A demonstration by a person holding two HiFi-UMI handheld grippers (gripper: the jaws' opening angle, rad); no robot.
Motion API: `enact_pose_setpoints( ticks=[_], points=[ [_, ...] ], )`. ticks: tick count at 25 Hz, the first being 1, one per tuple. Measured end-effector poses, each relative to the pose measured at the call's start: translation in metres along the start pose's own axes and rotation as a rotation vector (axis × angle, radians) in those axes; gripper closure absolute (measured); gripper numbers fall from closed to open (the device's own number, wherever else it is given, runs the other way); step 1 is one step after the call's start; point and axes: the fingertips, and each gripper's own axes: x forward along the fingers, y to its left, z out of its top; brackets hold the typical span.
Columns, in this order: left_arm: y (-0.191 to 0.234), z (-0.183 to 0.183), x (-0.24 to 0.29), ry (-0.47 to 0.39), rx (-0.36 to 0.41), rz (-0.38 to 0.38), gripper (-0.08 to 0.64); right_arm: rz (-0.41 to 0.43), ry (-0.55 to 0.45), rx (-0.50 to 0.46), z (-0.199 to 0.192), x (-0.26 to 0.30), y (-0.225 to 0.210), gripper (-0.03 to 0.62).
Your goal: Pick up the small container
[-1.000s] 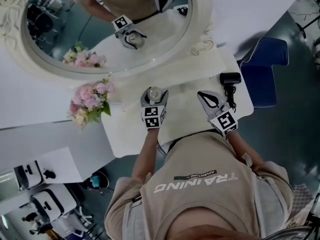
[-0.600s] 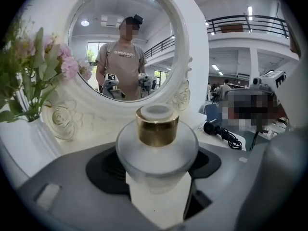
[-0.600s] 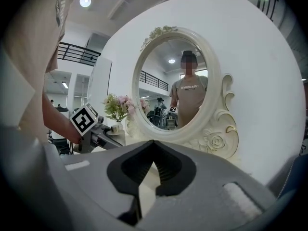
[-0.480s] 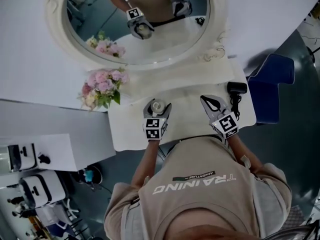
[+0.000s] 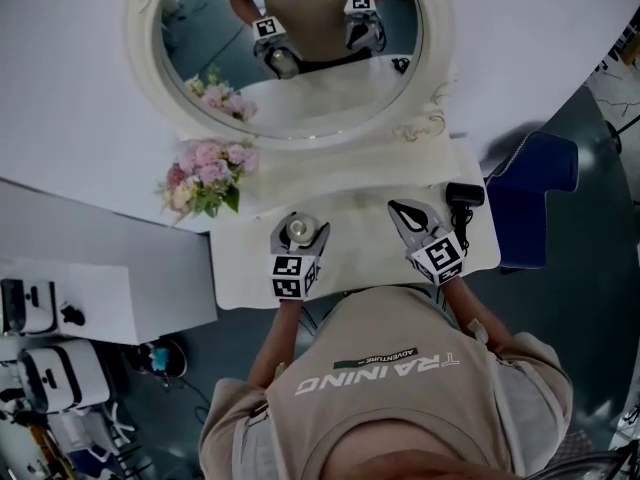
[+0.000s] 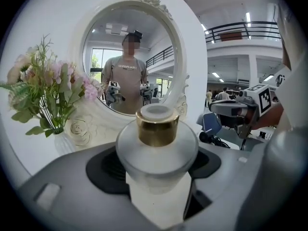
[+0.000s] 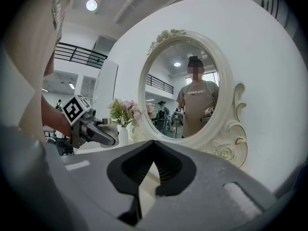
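The small container (image 6: 157,146) sits between the jaws of the left tool (image 5: 299,234), which are closed against its sides. The left gripper view gives the detail: a frosted, round-shouldered body, a gold collar and a white cap, standing upright, with the dark pads (image 6: 108,165) pressed against it on either side. From the head view it is only a small pale disc in the tool's mouth, above the near part of the white worktop (image 5: 360,243). Whether its base touches the worktop or hangs just clear I cannot tell.

The right gripper view shows what the others do not: the left tool side-on, with a glimpse of gold that seems to be the container's collar at its tip. It also shows the jaws of the right tool (image 5: 404,213) brought together at the tips, with nothing between them. That tool is well apart from the container, to its right, over the same worktop.

Only the head view takes in the surroundings as a whole. A black device (image 5: 463,195) with a cable lies just beyond the right tool, and a blue chair (image 5: 530,198) stands past the worktop's edge. Pink flowers (image 5: 207,173) stand to the left of the container. Behind them is an oval mirror (image 5: 432,118) in an ornate cream frame, which reflects the person and both tools.
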Motion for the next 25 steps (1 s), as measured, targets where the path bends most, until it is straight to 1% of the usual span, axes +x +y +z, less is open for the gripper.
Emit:
enact_pose_setpoints(
  ticks=[4,10,15,17,20,25],
  points=[
    [0.002,0.004,-0.005,-0.009,0.018,0.010,0.209,0.009,-0.017,-0.007,0.009,0.004,0.002,0.589],
    [0.008,0.012,-0.007,-0.028,-0.004,0.022,0.209,0.011,-0.031,-0.031,0.024,0.007,0.002,0.590],
    [0.013,0.020,-0.006,-0.045,-0.008,0.026,0.209,0.012,-0.020,-0.055,0.025,0.008,0.003,0.591],
    [0.012,0.024,-0.007,-0.042,-0.006,0.021,0.209,0.019,-0.019,-0.046,0.027,0.007,0.006,0.590],
    [0.011,0.030,-0.005,-0.052,0.001,0.013,0.209,0.022,-0.037,-0.007,0.031,0.005,0.006,0.591],
    [0.003,0.029,-0.007,-0.063,-0.014,-0.001,0.209,0.015,-0.027,-0.008,0.026,-0.001,0.006,0.591]
  ],
)
